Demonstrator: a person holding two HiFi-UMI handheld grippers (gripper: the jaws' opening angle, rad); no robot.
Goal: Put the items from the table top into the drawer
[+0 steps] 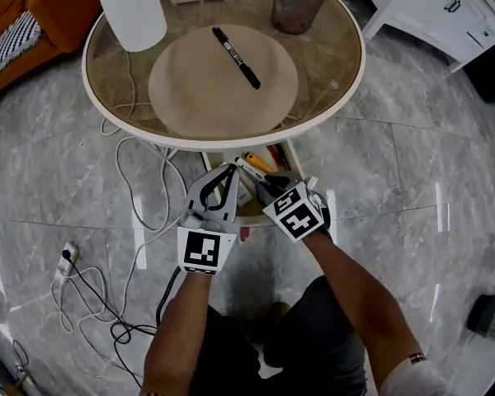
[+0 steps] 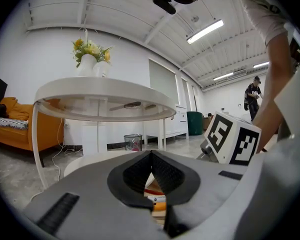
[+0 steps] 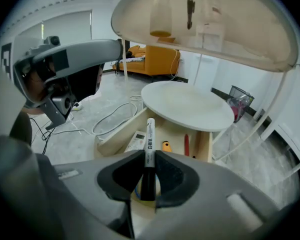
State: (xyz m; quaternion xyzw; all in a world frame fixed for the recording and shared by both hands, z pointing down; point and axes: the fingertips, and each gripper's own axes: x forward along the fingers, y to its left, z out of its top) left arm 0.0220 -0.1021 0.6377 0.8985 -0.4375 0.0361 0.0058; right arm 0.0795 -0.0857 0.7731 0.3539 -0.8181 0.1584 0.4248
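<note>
My right gripper is shut on a black-and-white marker, tilted down over the open wooden drawer under the round table. The drawer holds a white remote-like device, an orange item and a red pen. My left gripper points level beside it with its jaws shut and nothing between them. In the head view both grippers, left and right, hover at the drawer. A second black marker lies on the glass table top.
A white vase with flowers stands on the table's left. A mesh wastebasket sits behind the table, a white cabinet at the right, an orange sofa at the left. Cables and a power strip lie on the floor.
</note>
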